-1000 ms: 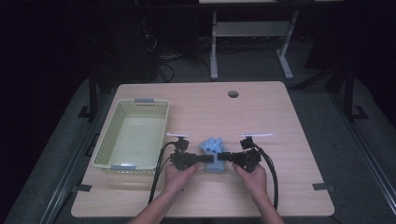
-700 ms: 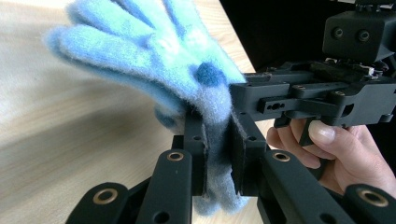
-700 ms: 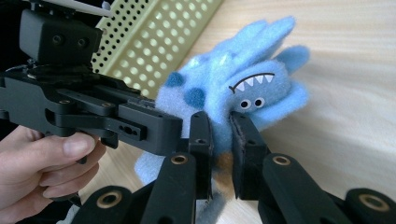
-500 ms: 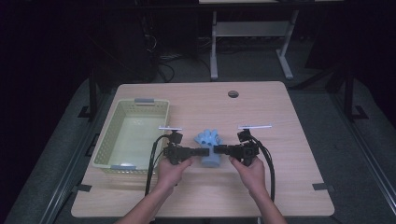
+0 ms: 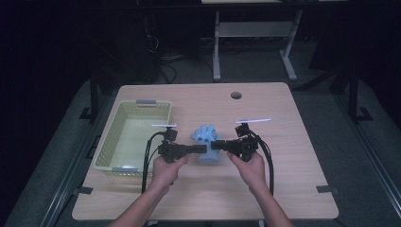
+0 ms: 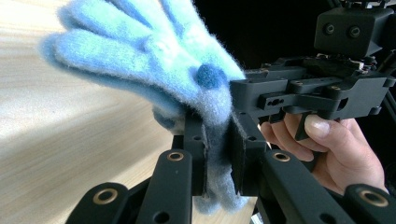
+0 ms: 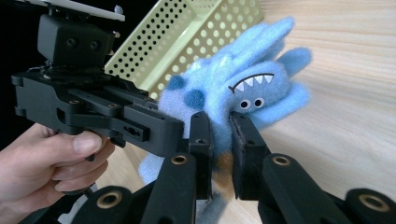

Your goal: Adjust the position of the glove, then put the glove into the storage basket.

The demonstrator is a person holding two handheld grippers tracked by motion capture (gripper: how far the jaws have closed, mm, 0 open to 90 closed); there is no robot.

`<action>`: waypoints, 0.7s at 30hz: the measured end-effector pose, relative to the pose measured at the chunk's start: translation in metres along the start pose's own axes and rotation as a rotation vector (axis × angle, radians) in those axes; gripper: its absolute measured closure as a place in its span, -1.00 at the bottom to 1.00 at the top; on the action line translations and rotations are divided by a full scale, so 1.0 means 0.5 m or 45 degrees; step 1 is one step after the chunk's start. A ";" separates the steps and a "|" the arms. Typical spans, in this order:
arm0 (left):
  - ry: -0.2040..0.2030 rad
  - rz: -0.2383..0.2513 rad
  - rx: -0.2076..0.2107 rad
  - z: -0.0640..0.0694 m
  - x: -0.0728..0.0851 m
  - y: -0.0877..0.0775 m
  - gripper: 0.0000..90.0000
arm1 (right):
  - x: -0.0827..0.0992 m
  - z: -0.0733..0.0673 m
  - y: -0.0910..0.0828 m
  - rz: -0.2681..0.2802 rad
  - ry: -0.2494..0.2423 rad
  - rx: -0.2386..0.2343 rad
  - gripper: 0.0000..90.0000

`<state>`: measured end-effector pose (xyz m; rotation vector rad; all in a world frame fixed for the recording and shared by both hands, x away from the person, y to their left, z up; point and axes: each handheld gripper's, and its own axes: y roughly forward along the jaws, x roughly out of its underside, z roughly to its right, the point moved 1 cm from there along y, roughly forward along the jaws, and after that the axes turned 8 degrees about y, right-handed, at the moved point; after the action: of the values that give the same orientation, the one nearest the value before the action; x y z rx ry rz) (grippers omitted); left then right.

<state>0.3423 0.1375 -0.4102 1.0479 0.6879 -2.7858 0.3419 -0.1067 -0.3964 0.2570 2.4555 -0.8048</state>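
A fuzzy blue plush monster (image 5: 206, 142) with googly eyes and white teeth (image 7: 252, 88) hangs just above the wooden table, held from both sides. My left gripper (image 5: 203, 149) comes in from the left and is shut on the toy's lower edge (image 6: 217, 154). My right gripper (image 5: 215, 145) comes in from the right, facing the left one, and is shut on the toy's fabric below the face (image 7: 222, 140). In each gripper view the other gripper and the hand that holds it sit close behind the toy.
A pale yellow perforated basket (image 5: 111, 142) stands at the table's left, with nothing visible inside it; its wall (image 7: 196, 32) lies just behind the toy. A round cable hole (image 5: 236, 95) sits near the table's far edge. Cables trail from both grippers toward the front.
Both grippers, shut on the plush toy, have carried it a little to the left and slightly away from me, closer to the basket.
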 end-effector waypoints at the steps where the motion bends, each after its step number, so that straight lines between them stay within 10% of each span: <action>1: 0.000 0.000 0.000 0.000 0.000 0.000 0.74 | 0.000 0.000 0.000 0.000 0.000 0.000 0.79; 21: -0.007 0.036 -0.006 -0.020 -0.008 -0.060 0.74 | -0.028 -0.038 0.044 -0.045 -0.048 -0.023 0.78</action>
<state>0.3443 0.1684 -0.4030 1.0403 0.6733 -2.7604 0.3529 -0.0776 -0.3866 0.1906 2.4369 -0.7946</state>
